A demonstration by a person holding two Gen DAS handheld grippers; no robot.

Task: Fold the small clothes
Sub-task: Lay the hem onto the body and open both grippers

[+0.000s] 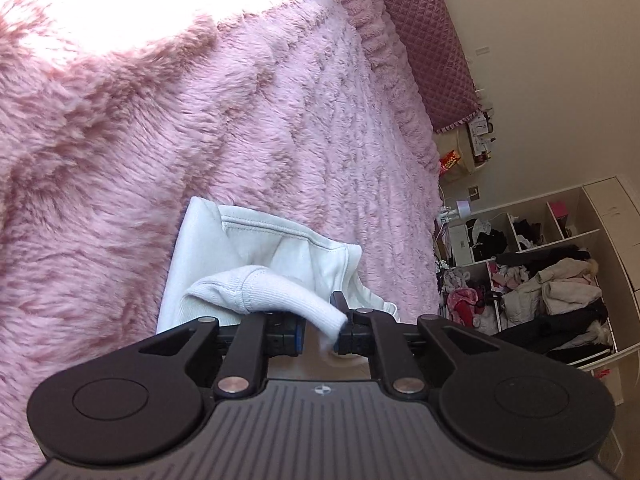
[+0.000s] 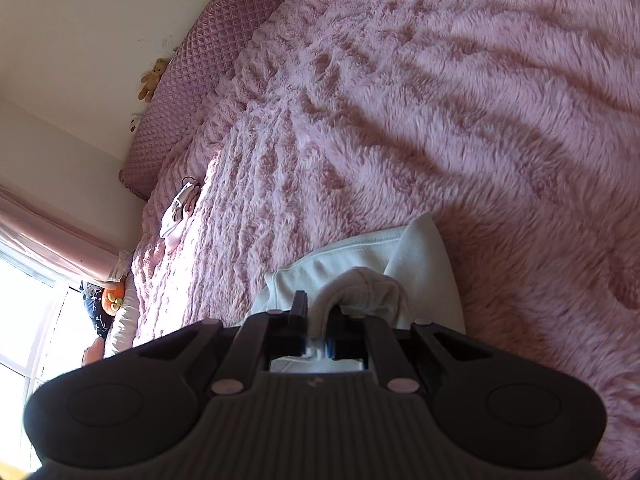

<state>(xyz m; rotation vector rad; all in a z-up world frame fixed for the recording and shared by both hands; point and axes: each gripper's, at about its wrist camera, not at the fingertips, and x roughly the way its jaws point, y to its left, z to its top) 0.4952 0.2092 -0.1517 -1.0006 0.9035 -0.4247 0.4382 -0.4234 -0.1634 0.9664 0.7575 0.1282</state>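
While we hold both tools low over the bed, the left tool (image 1: pixel 323 330) has its jaws part-way apart, with a ribbed white cuff (image 1: pixel 288 296) of the small white garment (image 1: pixel 256 248) draped between them and touching the right-hand pad; we cannot tell whether the cloth is truly pinched. Just ahead of that tool the garment lies bunched on the fluffy pink blanket (image 1: pixel 200 120), and off to its right, well apart, stand open shelves (image 1: pixel 552 264) stuffed with clothes. Moving to the right tool (image 2: pixel 319 344), we see its jaws drawn nearly together on a fold of the same white garment (image 2: pixel 360 276), which rises just in front of its fingertips. Far to its left, a teddy bear (image 2: pixel 151 79) rests against the quilted headboard (image 2: pixel 208 60).
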